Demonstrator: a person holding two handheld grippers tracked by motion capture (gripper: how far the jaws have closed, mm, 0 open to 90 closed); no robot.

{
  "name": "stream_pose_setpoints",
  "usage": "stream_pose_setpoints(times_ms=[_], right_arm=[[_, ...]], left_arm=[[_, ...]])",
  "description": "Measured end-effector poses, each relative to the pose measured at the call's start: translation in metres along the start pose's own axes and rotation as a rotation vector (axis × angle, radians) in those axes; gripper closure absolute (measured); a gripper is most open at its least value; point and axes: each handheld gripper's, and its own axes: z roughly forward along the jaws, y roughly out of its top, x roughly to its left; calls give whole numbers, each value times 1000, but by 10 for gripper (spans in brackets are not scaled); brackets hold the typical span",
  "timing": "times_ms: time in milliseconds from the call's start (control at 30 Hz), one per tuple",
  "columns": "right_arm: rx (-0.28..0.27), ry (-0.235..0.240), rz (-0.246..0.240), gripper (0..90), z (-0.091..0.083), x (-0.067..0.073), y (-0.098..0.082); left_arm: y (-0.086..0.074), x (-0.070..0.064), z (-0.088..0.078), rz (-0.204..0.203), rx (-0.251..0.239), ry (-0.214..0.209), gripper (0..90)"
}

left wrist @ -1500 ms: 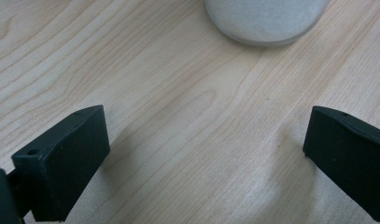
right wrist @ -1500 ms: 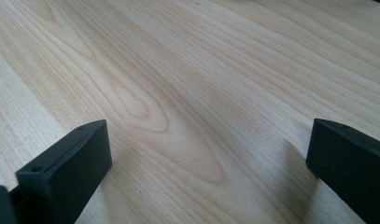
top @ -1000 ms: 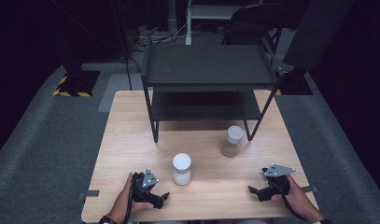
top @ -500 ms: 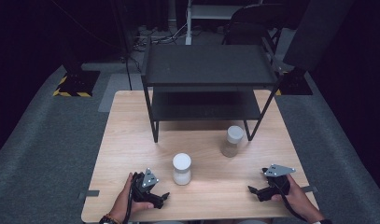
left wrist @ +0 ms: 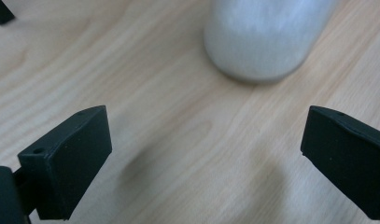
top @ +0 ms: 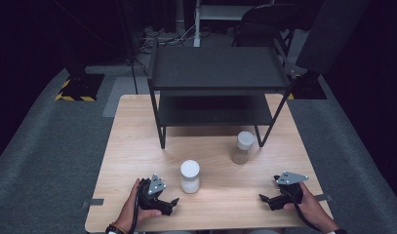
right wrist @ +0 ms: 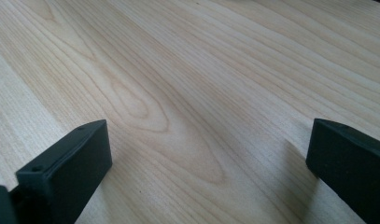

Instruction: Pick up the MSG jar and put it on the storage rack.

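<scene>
**Nothing moved over 1 second; grasp not yet begun**

No change was found between the earlier high views and this one: both hands, both grippers and both jars were placed as before. It was judged that the work had not started, or that a pause was being held before the reach.

The left gripper [top: 172,201] was rested on the table [top: 137,146] at about 7 o'clock, its jaws spread wide and holding nothing. In the left gripper view the white jar [left wrist: 267,37] was seen ahead of the jaws, near but apart from them. In the high view this white jar [top: 189,176] stood upright just right of the left gripper, near the table's middle front.

The right gripper [top: 265,199] was rested at about 5 o'clock, its jaws also wide and empty, with bare wood between them in the right gripper view.

The tan jar [top: 243,147] stood upright at about 2 o'clock from the white jar, just beside the front right leg of the 2-tier shelf [top: 215,73].

A short forward reach was judged to be needed for the white jar.
</scene>
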Motion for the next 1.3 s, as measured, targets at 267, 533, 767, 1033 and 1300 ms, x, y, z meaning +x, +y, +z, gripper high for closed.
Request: stream_pose_setpoints(times_ms=[267,533,767,1033,1300], right_arm=[[0,0,-1,0,0,0,0],[0,0,0,0,0,0,0],[0,0,-1,0,0,0,0],[0,0,-1,0,0,0,0],[0,-1,0,0,0,0,0]], left_arm=[[0,-3,-7,-2,-106,-2,12],[-5,1,-2,-6,-207,-54,6],[-4,-3,3,1,-243,-57,4],[3,-2,8,5,-247,-66,4],[9,-1,15,5,-250,-90,9]])
